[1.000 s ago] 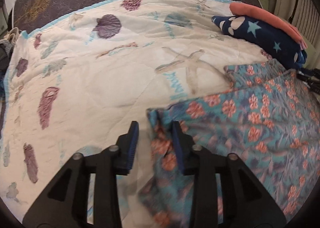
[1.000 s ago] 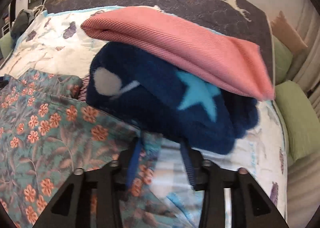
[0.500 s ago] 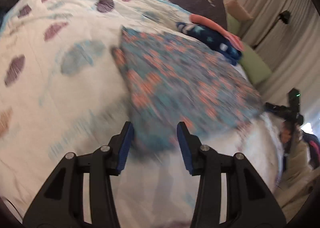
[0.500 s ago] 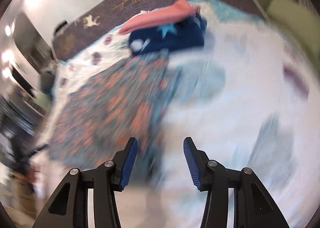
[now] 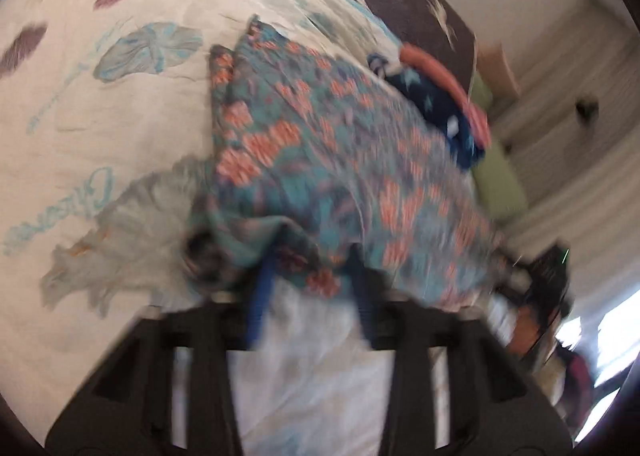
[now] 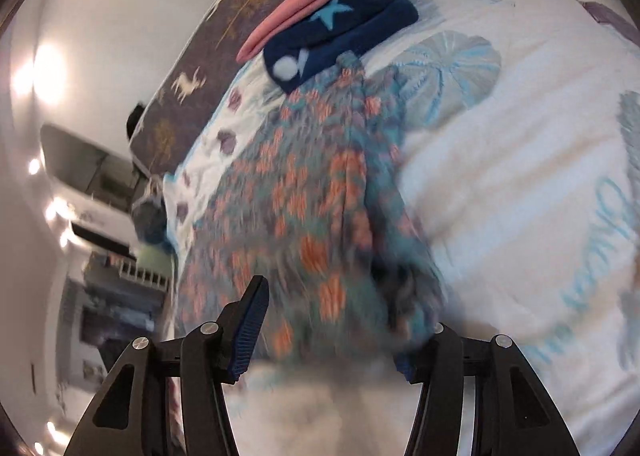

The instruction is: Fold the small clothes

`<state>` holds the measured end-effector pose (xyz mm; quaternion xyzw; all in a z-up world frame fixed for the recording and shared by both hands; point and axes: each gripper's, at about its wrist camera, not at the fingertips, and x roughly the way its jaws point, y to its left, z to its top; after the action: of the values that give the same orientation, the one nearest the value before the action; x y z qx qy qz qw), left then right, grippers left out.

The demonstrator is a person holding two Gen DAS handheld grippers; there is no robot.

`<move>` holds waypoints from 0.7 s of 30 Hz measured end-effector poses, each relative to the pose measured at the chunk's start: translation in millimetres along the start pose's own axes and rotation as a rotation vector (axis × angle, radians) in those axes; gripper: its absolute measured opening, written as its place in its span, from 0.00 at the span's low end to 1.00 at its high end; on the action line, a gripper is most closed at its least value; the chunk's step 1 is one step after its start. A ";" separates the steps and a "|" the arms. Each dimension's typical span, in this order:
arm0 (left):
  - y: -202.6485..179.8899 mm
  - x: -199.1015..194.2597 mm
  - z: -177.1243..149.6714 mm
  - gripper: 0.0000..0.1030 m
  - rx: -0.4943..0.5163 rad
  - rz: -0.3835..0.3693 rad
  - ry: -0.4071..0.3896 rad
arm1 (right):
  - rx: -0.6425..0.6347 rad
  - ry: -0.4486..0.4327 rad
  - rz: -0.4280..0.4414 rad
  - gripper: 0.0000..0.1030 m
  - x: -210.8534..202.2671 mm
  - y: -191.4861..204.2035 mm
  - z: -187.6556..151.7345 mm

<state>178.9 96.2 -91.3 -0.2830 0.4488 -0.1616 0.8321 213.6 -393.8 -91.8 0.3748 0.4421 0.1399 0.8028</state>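
Tongs [image 5: 310, 268] [image 6: 332, 320] spread at floral garment [image 6: 320, 192]; folded stack [image 6: 340, 24] behind.

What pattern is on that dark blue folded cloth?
The dark blue cloth has light blue stars and a white spot, clearest in the right wrist view.

Teal garment [image 5: 344, 160] is patterned with orange flowers, white quilt [image 5: 100, 128] with purple-teal shells, navy cloth [image 6: 344, 36] with light-blue stars.

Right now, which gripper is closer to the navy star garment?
Hard to tell. Both the left gripper and right gripper sit at the floral cloth's near edge, opposite the navy garment.
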 end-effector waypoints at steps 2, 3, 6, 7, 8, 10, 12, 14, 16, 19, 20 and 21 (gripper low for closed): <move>1.8 -5.2 3.5 0.04 -0.062 -0.052 -0.020 | 0.005 -0.015 -0.040 0.07 3.3 6.1 5.4; -2.0 -11.8 4.4 0.04 -0.055 -0.067 -0.033 | 0.011 -0.028 -0.033 0.07 -0.8 8.2 3.4; -24.7 -50.0 -1.7 0.03 0.032 -0.086 -0.083 | -0.015 -0.062 0.023 0.06 -22.8 27.1 -2.4; -31.1 -63.8 -7.0 0.03 0.064 -0.087 -0.091 | -0.022 -0.063 0.038 0.06 -33.4 30.9 -6.6; -35.7 -78.8 -14.4 0.03 0.096 -0.087 -0.095 | -0.042 -0.066 0.041 0.06 -43.5 38.5 -12.4; -41.4 -107.5 -36.7 0.03 0.146 -0.092 -0.097 | -0.107 -0.076 0.032 0.06 -66.1 52.0 -30.5; -40.8 -129.9 -61.6 0.03 0.172 -0.097 -0.081 | -0.124 -0.075 0.022 0.06 -88.8 49.8 -54.4; -33.4 -146.7 -92.3 0.03 0.183 -0.091 -0.049 | -0.129 -0.053 -0.003 0.07 -109.5 39.3 -87.2; -23.6 -149.4 -119.7 0.03 0.182 -0.060 -0.002 | -0.117 -0.028 -0.040 0.07 -120.0 23.5 -115.8; 1.3 -142.0 -143.1 0.03 0.140 0.047 0.047 | -0.062 0.051 -0.159 0.11 -117.0 -9.8 -155.9; 14.5 -140.9 -145.2 0.03 0.096 0.090 0.060 | -0.043 0.065 -0.227 0.10 -116.2 -20.9 -163.6; 22.4 -144.0 -144.6 0.03 0.063 0.112 0.054 | -0.031 0.049 -0.213 0.12 -121.2 -27.0 -168.2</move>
<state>-20.5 142.0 -73.9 -0.2266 0.4810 -0.1368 0.8358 4.6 -399.1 -93.3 0.3098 0.4968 0.0697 0.8077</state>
